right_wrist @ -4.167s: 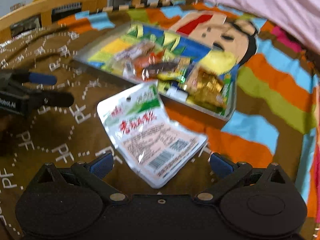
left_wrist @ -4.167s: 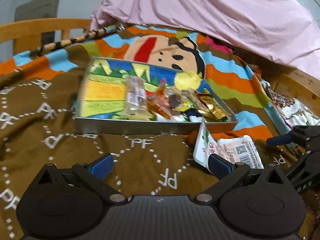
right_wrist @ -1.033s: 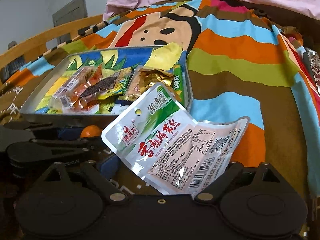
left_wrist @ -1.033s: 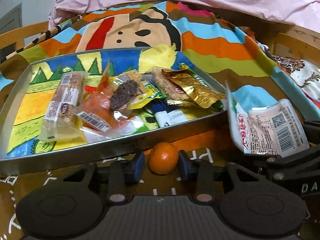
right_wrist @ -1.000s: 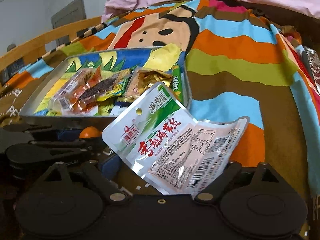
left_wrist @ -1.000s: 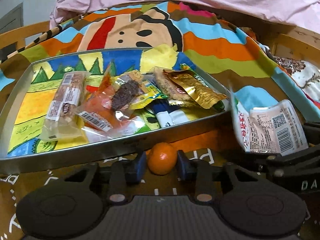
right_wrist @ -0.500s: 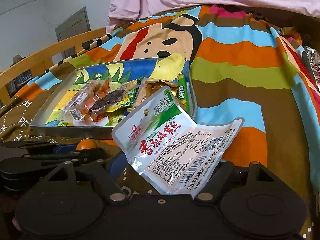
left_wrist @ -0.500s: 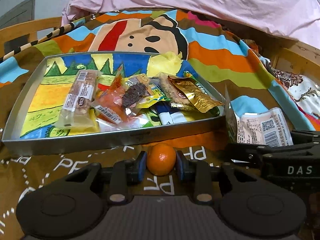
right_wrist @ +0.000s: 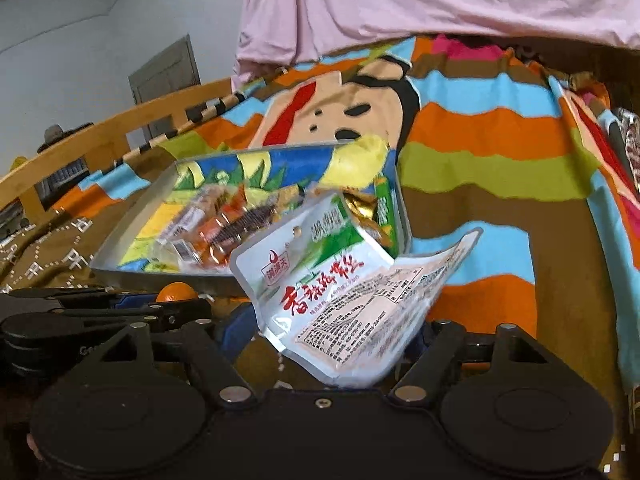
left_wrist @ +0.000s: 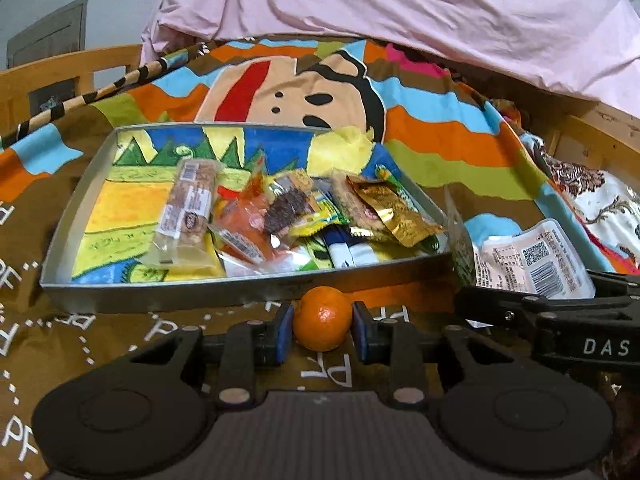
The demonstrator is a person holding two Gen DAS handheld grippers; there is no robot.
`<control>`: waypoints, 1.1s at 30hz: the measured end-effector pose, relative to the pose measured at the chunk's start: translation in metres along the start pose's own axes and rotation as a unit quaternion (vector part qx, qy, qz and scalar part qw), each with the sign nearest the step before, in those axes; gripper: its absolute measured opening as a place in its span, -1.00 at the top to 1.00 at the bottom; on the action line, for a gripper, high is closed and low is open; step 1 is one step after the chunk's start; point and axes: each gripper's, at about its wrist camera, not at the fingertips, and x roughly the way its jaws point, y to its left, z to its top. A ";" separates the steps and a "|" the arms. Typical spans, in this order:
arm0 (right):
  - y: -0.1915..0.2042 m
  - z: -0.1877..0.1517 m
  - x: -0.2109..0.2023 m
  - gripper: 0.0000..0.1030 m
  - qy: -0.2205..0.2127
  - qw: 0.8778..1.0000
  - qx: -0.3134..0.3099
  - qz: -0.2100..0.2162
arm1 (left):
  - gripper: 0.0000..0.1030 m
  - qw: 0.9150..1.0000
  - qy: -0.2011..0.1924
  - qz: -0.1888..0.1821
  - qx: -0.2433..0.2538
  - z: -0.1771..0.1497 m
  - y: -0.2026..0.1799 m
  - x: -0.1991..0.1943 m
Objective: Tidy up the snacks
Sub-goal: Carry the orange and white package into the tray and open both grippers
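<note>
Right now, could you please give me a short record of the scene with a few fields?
Left gripper: shut on the small orange
Right gripper: holds the white snack pouch
Tray: metal, on the blanket, holding mixed wrapped snacks
Orange's place: just outside the tray's near wall

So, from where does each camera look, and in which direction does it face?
Left wrist: on the left gripper, looks forward and down at the tangerine it grips and the tray; right gripper at right.
Right wrist: on the right gripper, faces the white snack packet it holds; left gripper at left.
Both show tray and tangerine.
</note>
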 end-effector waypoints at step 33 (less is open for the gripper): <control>-0.018 0.006 0.013 -0.07 -0.015 0.993 0.104 0.059 | 0.35 1.000 -0.020 0.005 -0.014 0.012 0.009 -0.012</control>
